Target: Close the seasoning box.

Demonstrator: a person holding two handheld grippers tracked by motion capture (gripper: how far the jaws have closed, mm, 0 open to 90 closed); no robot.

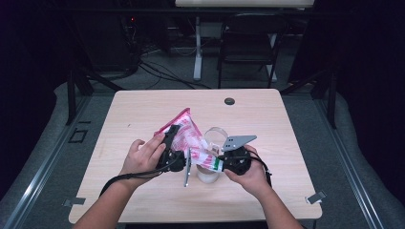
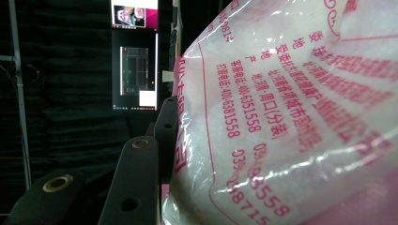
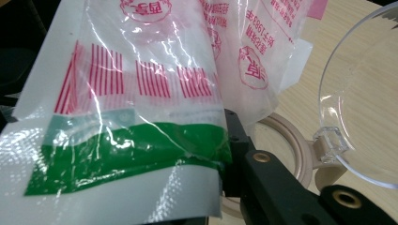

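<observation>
Bag [image 1: 187, 136] of white grains, pink-printed, hangs tilted at the centre of the high view, over a jar [image 1: 208, 172] with a clear flip lid [image 1: 216, 136] standing open. The table [image 1: 143, 109] runs pale and bare around them. The left gripper [image 1: 170, 138] comes in from the lower left with its jaws on the bag's upper, fuller part; the right gripper [image 1: 217, 163] comes from the lower right and has the bag's low corner, just above the jar mouth.

In the left gripper view the bag [image 2: 291, 117] covers the right half of the frame, bulging and glossy, with red print. One black jaw stands at lower centre, pressed against the bag's edge; the other is hidden by the film. The jaws sit partly apart, seemingly clamped across the filled bag. A lit screen [image 2: 136, 75] shows at upper left.

In the right gripper view the bag [image 3: 141, 93] drapes over the left and centre, its green-banded end [image 3: 126, 154] pinched flat at lower centre. One jaw shows to the lower right of the film; the jaws are fully together on that thin edge. The jar rim [image 3: 291, 140] and the lid [image 3: 361, 93] lie at the right.

The bag looks soft and slippery; its loose fill will likely shift and sag as it tilts. A grip probably holds best on the flat seams or corners, since the bulging middle gives under pressure. The film should tolerate squeezing, though it could slide out if held loosely.
</observation>
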